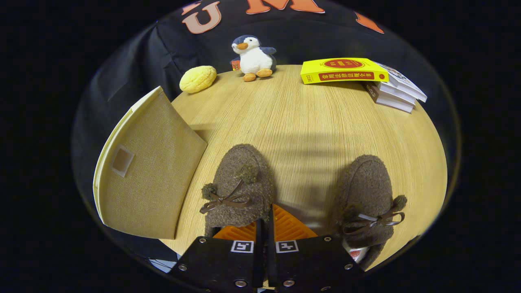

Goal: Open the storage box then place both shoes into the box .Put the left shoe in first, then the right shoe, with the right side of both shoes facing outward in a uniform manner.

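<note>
**Shoe's pinched, but the box looks shut — could get awkward**

Standing here watching: the gripper has its fingers squeezed almost together, and they look clamped on the heel edge of the nearer fuzzy brown slipper, the one with the bow and pompoms. Thin bite on soft fleece — my guess is it could slip or swing toe-down once lifted.

The other slipper sits just beside the fingers on the far side, close enough to get nudged.

Bigger worry: the beige fabric storage box stands near the held slipper at the wooden table edge, and I can't tell if it's open. If not, the order's off.

Further back, a bread-like yellow toy, a plush penguin and a stack of books — well apart.
</note>
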Demonstrator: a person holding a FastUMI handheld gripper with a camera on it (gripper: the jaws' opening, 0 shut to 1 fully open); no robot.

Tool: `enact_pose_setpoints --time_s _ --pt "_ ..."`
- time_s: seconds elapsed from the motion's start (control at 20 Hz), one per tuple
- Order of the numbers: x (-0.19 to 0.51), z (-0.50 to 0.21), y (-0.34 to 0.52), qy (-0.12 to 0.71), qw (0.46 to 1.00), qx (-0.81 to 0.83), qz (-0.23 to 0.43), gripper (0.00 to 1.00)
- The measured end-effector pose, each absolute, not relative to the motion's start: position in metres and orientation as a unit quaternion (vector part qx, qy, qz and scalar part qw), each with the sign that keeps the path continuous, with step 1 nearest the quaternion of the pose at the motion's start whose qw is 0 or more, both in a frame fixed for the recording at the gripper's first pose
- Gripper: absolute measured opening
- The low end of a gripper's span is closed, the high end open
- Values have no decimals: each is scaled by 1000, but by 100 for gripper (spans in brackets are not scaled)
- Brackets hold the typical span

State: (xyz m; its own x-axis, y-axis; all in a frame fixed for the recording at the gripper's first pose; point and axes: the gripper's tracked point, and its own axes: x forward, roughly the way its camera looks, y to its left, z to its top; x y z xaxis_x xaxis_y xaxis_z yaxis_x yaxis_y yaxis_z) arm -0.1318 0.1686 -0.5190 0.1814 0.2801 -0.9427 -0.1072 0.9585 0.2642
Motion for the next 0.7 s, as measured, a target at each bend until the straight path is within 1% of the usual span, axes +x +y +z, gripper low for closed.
enact_pose_setpoints --time_s 0.2,0.35,0.5,0.7 --pt "-132 -492 173 632 764 96 88 5" --pt "-124 -458 182 626 768 117 67 5" --pt "-113 -423 190 610 782 116 55 5" --pt "-107 -381 204 605 787 117 38 5"
